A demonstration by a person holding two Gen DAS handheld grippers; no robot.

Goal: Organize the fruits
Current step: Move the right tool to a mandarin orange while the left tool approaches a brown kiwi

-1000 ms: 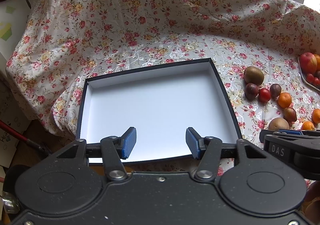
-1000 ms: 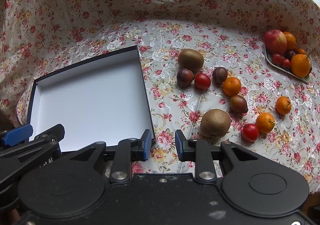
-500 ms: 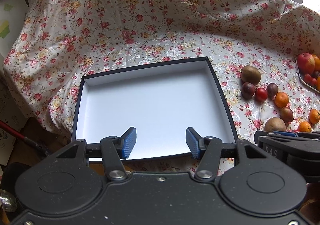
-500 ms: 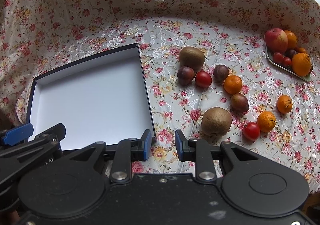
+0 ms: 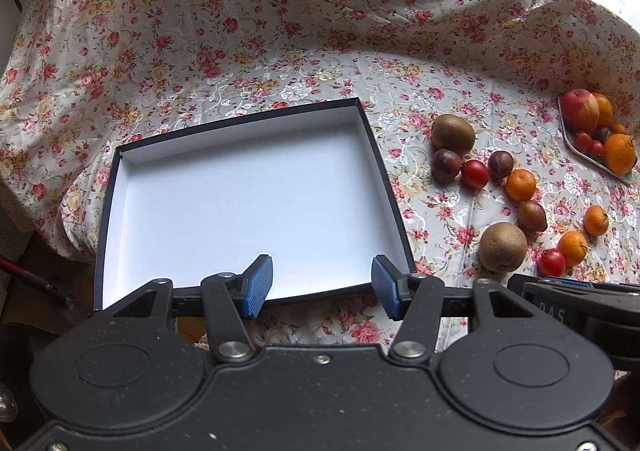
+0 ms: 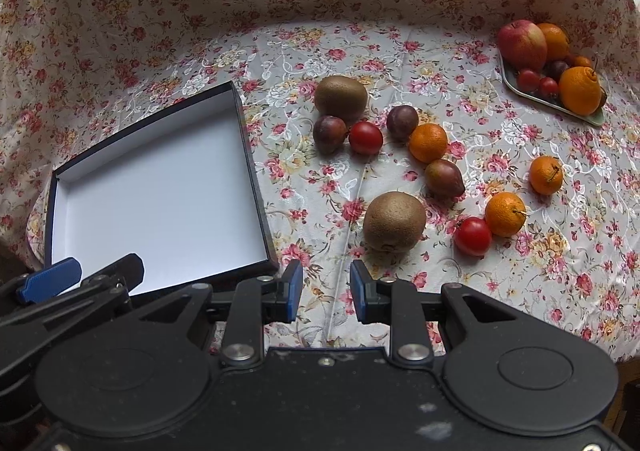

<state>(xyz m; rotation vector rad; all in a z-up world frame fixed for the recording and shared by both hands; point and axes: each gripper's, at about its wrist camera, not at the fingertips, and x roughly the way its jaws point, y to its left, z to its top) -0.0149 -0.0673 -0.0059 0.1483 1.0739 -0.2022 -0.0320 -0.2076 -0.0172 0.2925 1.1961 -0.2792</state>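
An empty shallow box point(image 5: 124, 187), black outside and white inside, lies on the flowered cloth; it also shows in the right wrist view point(image 6: 60, 187). Loose fruit lies to its right: two kiwis point(image 6: 394, 221) point(image 6: 340, 98), several tangerines point(image 6: 505, 214), red tomatoes point(image 6: 472, 236) and dark plums point(image 6: 444, 178). My left gripper point(image 5: 322, 287) is open and empty over the box's near edge. My right gripper point(image 6: 326, 291) is open and empty, just in front of the near kiwi.
A small tray point(image 6: 532, 97) at the far right holds an apple point(image 6: 522, 45), oranges and small fruits. The flowered cloth rises into a draped wall behind. The table edge drops off at the left point(image 5: 48, 251).
Both grippers have moved to the right and a little forward; the fruit now sits more central in both views. Jaw openings look unchanged.
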